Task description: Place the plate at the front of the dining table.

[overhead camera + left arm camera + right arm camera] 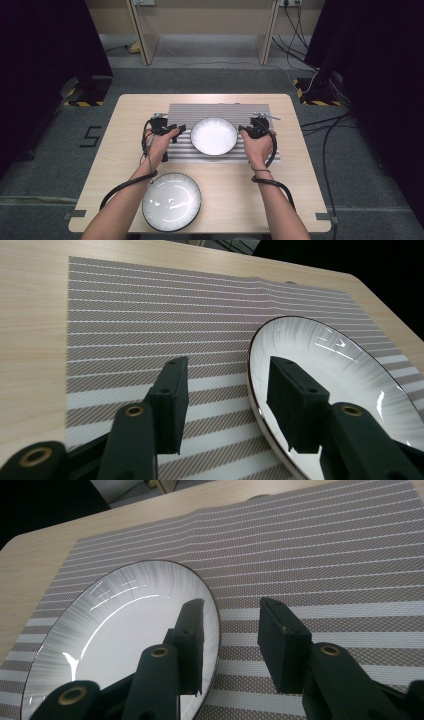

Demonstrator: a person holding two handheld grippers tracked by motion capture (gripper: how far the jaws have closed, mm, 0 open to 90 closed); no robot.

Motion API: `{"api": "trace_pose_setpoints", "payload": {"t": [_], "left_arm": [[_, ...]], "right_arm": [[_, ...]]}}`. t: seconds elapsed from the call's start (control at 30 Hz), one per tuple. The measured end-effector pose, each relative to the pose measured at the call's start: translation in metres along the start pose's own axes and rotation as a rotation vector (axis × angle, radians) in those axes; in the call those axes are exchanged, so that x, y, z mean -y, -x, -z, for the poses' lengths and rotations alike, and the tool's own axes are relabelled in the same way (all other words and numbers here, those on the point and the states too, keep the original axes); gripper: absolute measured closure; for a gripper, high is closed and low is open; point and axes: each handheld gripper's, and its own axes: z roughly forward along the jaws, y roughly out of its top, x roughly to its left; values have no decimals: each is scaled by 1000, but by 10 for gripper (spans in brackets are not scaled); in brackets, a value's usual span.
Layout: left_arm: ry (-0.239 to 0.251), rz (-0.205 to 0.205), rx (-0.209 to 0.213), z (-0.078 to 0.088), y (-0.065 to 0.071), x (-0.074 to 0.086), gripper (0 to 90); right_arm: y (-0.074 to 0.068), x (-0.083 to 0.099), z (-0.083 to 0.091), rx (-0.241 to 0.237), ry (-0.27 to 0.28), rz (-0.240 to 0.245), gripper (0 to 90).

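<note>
Now, on the desk [295,200] the striped placemat [175,111] lay flat, and your white plate [214,136] sat at its middle, a second plate [171,201] well apart near your edge. You had the left hand-held gripper [176,133] and the right hand-held gripper [246,131] straddling opposite sides of the rim, jaws spread and holding nothing. For a clean release you needed to draw both straight outward together, so neither pad dragged the rim.
</note>
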Motion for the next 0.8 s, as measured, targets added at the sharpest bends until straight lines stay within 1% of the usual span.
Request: {"api": "trace_pose_setpoints", "payload": {"t": [0.03, 0.13, 0.23, 0.37, 0.43, 0.5, 0.53, 0.57, 0.67, 0.73, 0.8], "left_arm": [[-5, -13, 9, 6, -3, 2, 489], [1, -19, 20, 17, -9, 7, 473], [-3, -25, 50, 32, -14, 14, 467], [10, -18, 67, 50, -22, 23, 465], [19, -12, 71, 57, -25, 26, 465], [22, 7, 74, 65, -29, 30, 462], [26, 9, 74, 67, -29, 31, 462], [30, 5, 69, 70, -30, 33, 462], [33, -7, 72, 76, -30, 37, 462], [40, -18, 73, 81, -30, 40, 462], [54, -13, 69, 87, -30, 44, 461]], "right_arm": [[1, 0, 4, 2, -11, -7, 625], [7, 4, 13, 7, -9, 2, 621], [13, 9, 21, 6, -10, 0, 610], [22, 16, 32, 8, -11, 1, 594], [28, 21, 40, 8, -9, 2, 587], [32, 27, 46, 8, -9, 5, 585], [35, 31, 50, 9, -10, 1, 585], [36, 33, 52, 6, -8, -4, 585], [42, 41, 61, 4, -4, -14, 583], [43, 45, 67, 2, -2, -8, 581], [45, 49, 74, -1, 0, -2, 578]]}}
